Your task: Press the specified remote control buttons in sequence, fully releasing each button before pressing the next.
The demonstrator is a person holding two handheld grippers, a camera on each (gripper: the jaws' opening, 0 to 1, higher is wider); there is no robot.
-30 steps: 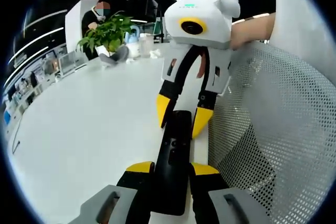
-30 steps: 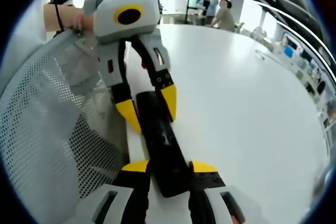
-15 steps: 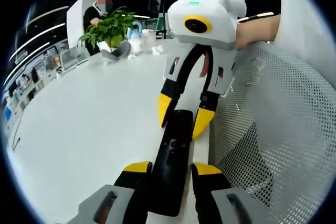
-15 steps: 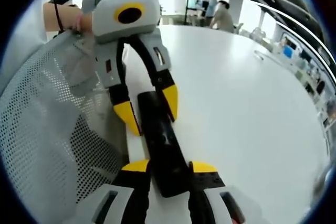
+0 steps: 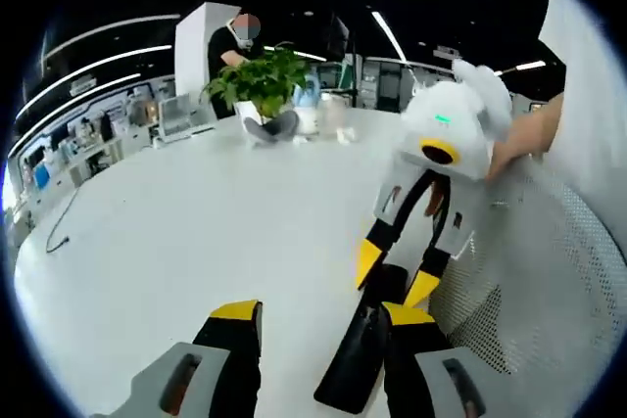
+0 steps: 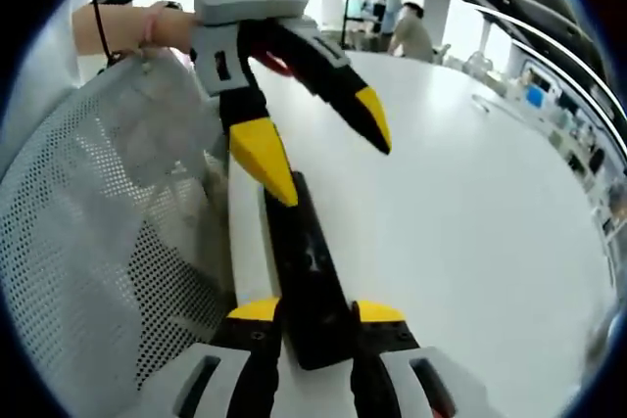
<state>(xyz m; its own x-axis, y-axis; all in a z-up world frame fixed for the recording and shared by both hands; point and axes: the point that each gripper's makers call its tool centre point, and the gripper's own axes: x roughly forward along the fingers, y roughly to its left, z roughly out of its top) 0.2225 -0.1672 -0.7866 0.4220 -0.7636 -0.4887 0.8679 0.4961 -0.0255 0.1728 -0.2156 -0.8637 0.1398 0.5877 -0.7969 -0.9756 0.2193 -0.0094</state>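
Note:
A long black remote point(image 6: 306, 256) lies on the white table point(image 6: 470, 203), running away from me in the right gripper view. My right gripper point(image 6: 315, 312) is shut on its near end, with a yellow-tipped jaw on each side. My left gripper point(image 6: 318, 139) hangs above the remote's far end with its jaws spread wide and nothing between them. In the left gripper view the remote point(image 5: 355, 364) lies by the inner side of the right-hand jaw of my open left gripper point(image 5: 320, 315). Beyond it, the right gripper point(image 5: 395, 274) clasps the remote's other end.
A white mesh chair back point(image 5: 529, 291) stands close along the table edge beside the remote, seen again as the chair back point(image 6: 88, 232). A potted plant point(image 5: 260, 80) and small items sit at the table's far side, with a person behind. A hand point(image 6: 147, 26) holds the left gripper.
My left gripper has opened, let go of the remote's end and drawn up and away from it. The right gripper has stayed shut on the remote.

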